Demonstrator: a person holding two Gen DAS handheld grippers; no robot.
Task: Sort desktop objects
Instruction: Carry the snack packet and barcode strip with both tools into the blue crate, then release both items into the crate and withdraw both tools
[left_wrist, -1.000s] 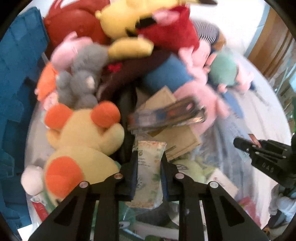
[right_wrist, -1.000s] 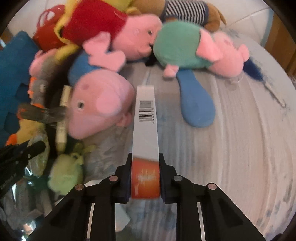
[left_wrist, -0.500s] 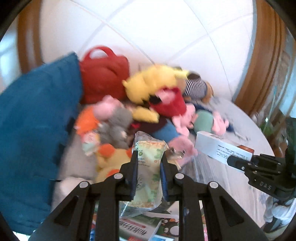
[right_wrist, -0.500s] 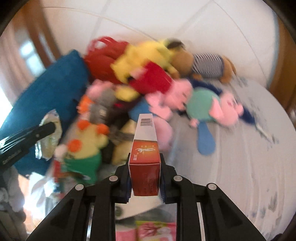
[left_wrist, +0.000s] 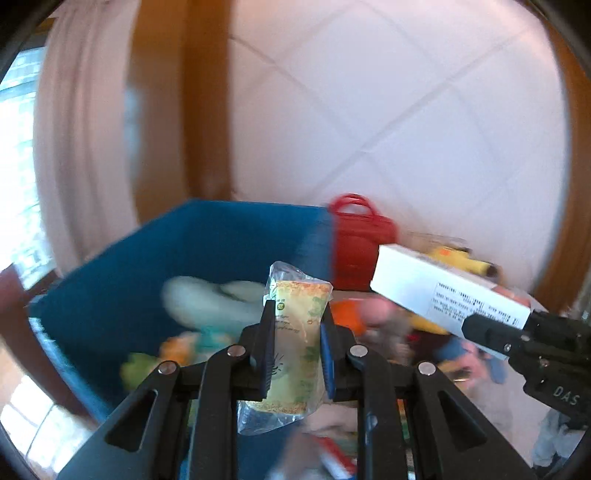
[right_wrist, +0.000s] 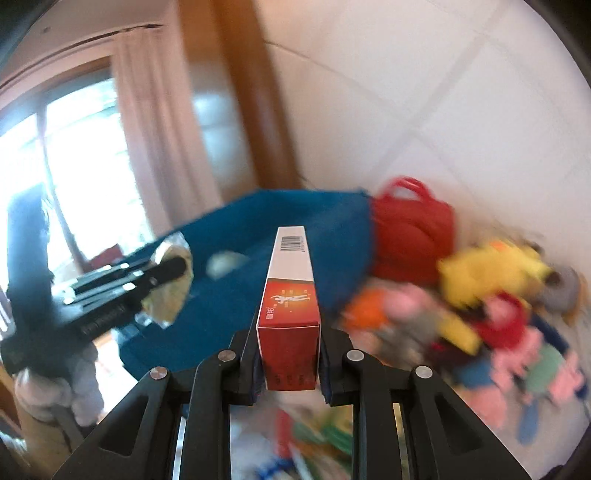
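The left claw (left_wrist: 297, 343) is clamped on a clear-wrapped packet (left_wrist: 295, 354), which stands upright between its pads. The right claw (right_wrist: 288, 354) is clamped on the red end of a long carton (right_wrist: 290, 295) that juts forward past its fingertips. Both claws point slightly downward, side by side, toward the blue bin (left_wrist: 207, 243), each visible from the other's camera.
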